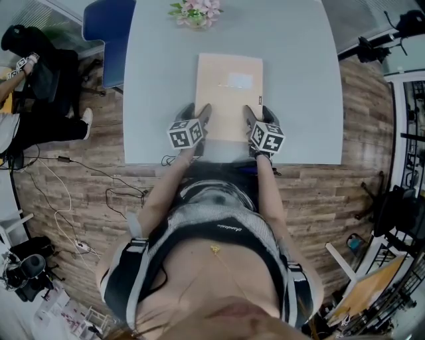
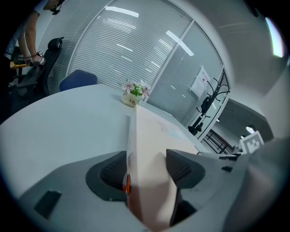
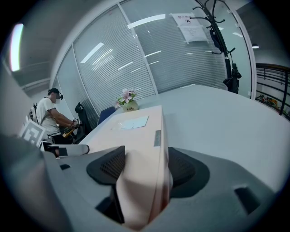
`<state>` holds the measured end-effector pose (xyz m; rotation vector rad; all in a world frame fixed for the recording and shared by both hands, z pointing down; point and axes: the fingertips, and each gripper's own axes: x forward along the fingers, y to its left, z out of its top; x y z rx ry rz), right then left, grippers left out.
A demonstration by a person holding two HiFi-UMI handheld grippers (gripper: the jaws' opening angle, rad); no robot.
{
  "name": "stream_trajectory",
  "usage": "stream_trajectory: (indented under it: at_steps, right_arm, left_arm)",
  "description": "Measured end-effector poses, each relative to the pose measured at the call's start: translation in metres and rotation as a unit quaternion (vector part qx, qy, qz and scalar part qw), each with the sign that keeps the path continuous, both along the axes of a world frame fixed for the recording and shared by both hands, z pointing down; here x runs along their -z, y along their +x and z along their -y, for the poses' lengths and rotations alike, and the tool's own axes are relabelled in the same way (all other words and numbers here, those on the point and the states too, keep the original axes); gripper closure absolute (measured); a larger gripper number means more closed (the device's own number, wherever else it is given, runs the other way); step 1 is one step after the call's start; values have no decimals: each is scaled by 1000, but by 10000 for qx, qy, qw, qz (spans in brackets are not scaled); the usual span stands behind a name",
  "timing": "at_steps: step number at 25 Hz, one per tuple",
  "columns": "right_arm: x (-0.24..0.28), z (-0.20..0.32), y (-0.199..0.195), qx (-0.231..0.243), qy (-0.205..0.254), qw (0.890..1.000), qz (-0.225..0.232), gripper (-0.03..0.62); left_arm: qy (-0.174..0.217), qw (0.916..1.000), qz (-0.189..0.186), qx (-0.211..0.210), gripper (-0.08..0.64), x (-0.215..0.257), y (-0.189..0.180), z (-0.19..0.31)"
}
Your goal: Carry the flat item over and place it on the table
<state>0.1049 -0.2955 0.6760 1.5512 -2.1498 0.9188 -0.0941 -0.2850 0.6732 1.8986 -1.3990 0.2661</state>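
A flat beige box [image 1: 229, 93] with a pale label on top is over the near half of the grey table [image 1: 299, 80]; whether it rests on the table I cannot tell. My left gripper [image 1: 202, 116] is shut on the box's near left corner, and my right gripper [image 1: 251, 116] is shut on its near right corner. In the left gripper view the box [image 2: 149, 145] runs away between both pads of that gripper [image 2: 146, 170]. The right gripper view shows the same: the box [image 3: 140, 131] is clamped in the right gripper [image 3: 142, 167], its edge against the pads.
A small pot of flowers [image 1: 196, 12] stands at the table's far edge, beyond the box. A blue chair [image 1: 109, 33] is at the far left corner. A person [image 1: 26, 80] sits left of the table. Cables [image 1: 86, 192] lie on the wooden floor.
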Motion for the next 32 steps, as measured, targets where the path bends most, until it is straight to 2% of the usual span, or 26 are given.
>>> stream_trajectory:
  at_steps: [4, 10, 13, 15, 17, 18, 22, 25, 29, 32]
  right_arm:
    - [0, -1, 1, -4, -17, 10000, 4, 290]
    - [5, -1, 1, 34, 85, 9999, 46, 293]
    - [18, -1, -1, 350, 351, 9984, -261, 290]
    - [33, 0, -3, 554, 537, 9963, -372, 304]
    - [52, 1, -4, 667, 767, 9942, -362, 333]
    - [62, 1, -6, 734, 897, 9926, -370, 352]
    - [112, -2, -17, 1061, 1474, 9829, -300, 452]
    - [152, -8, -32, 1263, 1889, 9738, -63, 517]
    - [199, -17, -47, 1454, 2322, 9617, 70, 585]
    - [232, -23, -58, 1491, 2618, 9533, 193, 588]
  left_arm:
    - [1, 10000, 32, 11, 295, 3, -1, -1]
    - [74, 9998, -170, 1, 295, 5, 0, 0]
    - [325, 9995, -35, -15, 296, 19, -4, 0]
    - [687, 9973, 183, -195, 298, 34, -2, 1]
    - [1103, 9925, 273, -461, 323, 56, 6, 2]
    - [1274, 9897, 242, -607, 363, 68, 12, 1]
    - [1738, 9790, -127, -1056, 482, 112, 40, -7]
    - [2021, 9705, -326, -1273, 516, 143, 54, -12]
    - [2413, 9550, -507, -1651, 535, 190, 77, -19]
    - [2664, 9433, -655, -1868, 540, 222, 87, -23]
